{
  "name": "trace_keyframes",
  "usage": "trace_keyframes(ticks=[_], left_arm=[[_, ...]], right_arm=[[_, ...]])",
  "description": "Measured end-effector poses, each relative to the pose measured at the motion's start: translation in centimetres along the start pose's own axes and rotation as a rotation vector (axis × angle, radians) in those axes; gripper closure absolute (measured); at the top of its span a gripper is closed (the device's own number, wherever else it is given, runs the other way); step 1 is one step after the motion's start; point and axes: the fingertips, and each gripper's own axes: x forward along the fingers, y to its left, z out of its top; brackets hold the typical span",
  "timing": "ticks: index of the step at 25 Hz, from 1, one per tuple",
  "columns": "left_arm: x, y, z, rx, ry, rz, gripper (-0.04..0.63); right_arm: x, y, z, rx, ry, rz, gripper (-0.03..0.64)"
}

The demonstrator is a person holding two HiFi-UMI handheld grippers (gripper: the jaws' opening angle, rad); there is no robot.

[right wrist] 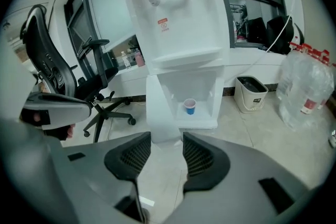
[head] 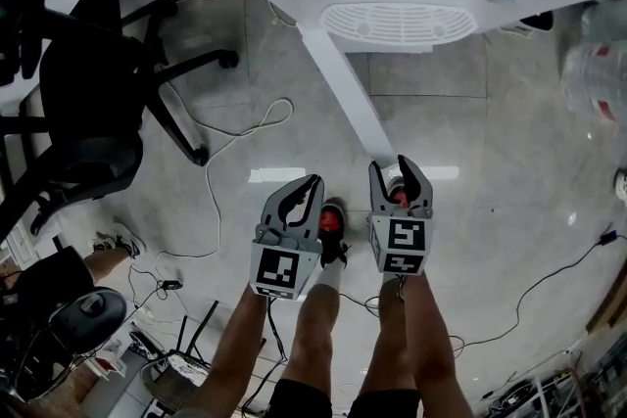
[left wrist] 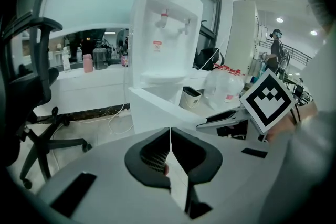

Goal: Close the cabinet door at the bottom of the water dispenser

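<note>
While open, cabinet door (right wrist: 161,107) upright, edge-on.

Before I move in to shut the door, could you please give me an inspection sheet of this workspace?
Surface: glossy tiled floor.
Job's things: water dispenser; its bottom cabinet door stands open; a blue cup sits inside the cabinet.
Clutter: office chair on the left; water jugs and a white bin on the right.
Grippers: left gripper jaws together, holding nothing; right gripper jaws apart, empty.
Cables: white cable and black cable loose on the floor.
Surroundings: counter with bottles; a person far off.
</note>
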Motion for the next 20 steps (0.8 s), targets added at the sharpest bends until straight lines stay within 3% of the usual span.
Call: trace_keyframes(ticks=[20], left_arm=[[2.7, -2.4, 1.2, 0.036, -0.020, 0.020, 0.566]], right_arm=[[0.4, -6.3, 2.1, 0.055, -0.082, -0.061, 0.426]])
